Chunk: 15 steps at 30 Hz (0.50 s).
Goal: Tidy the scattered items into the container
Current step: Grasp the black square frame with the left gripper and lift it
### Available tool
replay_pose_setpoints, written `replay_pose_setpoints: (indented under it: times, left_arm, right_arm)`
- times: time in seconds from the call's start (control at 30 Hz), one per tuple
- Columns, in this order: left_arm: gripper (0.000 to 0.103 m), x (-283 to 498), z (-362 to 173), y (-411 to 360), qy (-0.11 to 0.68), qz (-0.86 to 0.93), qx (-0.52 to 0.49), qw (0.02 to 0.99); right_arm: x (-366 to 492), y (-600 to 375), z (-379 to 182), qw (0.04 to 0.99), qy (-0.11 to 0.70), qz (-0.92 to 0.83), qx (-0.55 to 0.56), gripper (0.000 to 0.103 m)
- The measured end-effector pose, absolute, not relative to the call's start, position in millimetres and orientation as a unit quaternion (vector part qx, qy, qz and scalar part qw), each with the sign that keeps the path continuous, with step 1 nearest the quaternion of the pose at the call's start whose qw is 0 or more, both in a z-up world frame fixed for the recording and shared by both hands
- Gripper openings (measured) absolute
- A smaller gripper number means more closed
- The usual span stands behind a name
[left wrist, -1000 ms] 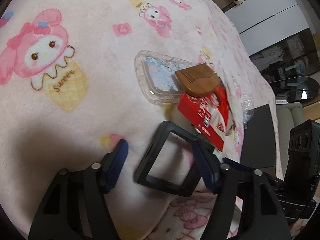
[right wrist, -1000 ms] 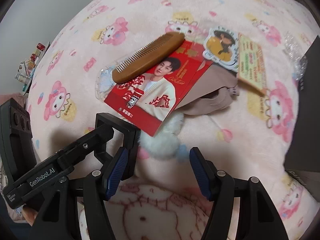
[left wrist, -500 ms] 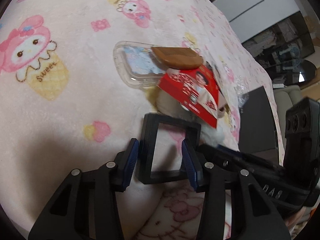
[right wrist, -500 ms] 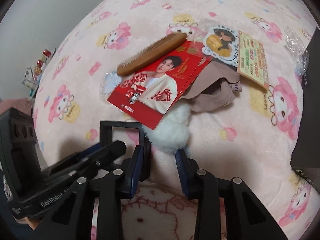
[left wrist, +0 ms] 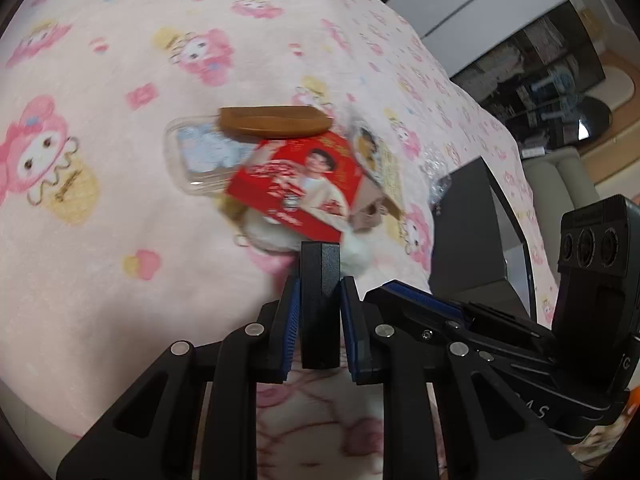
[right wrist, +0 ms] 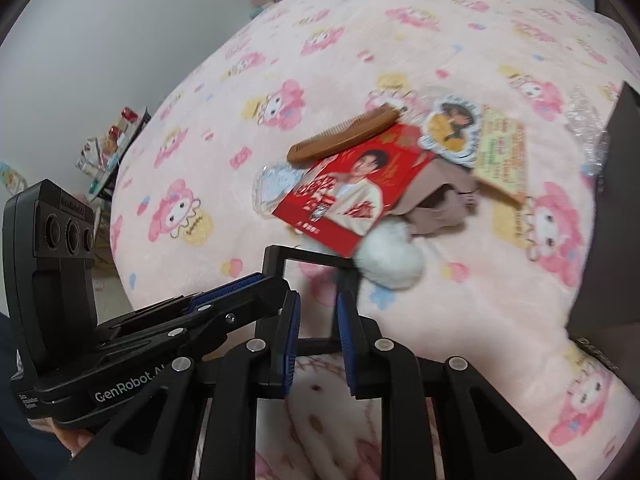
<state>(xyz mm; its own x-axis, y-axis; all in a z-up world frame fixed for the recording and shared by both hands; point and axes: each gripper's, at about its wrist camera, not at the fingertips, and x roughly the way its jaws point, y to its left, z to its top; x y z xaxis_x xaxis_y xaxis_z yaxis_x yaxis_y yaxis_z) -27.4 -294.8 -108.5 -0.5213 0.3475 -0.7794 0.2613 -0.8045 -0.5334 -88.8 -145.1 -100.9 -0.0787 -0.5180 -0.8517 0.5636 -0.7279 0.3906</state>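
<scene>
Soft, even indoor light on both my feeds, no hard glare. Blanket [left wrist: 120, 240] shadowed under the left gripper [left wrist: 320, 312]. Motion blur smears the red card [right wrist: 352, 196] and pompom [right wrist: 390, 264]. Fisheye bends edges; corners vignette black.

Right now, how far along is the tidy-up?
Done: nothing looks stowed yet. In hand: the left gripper is shut on the black square frame, and the right gripper is closed on the same frame. Left: brown wooden comb, red photo card, clear phone case, white pompom and beige cloth remain on the pink blanket, outside the dark box.
</scene>
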Motion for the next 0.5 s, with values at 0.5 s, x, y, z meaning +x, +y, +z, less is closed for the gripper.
replay_pose_setpoints:
  times: [0.5]
  left_arm:
    - [0.04, -7.7, -129.6, -324.8, -0.314, 0.805, -0.5, -0.057]
  right_arm:
    - [-102.4, -123.3, -146.3, 0.302, 0.005, -0.715, 0.63, 0.028]
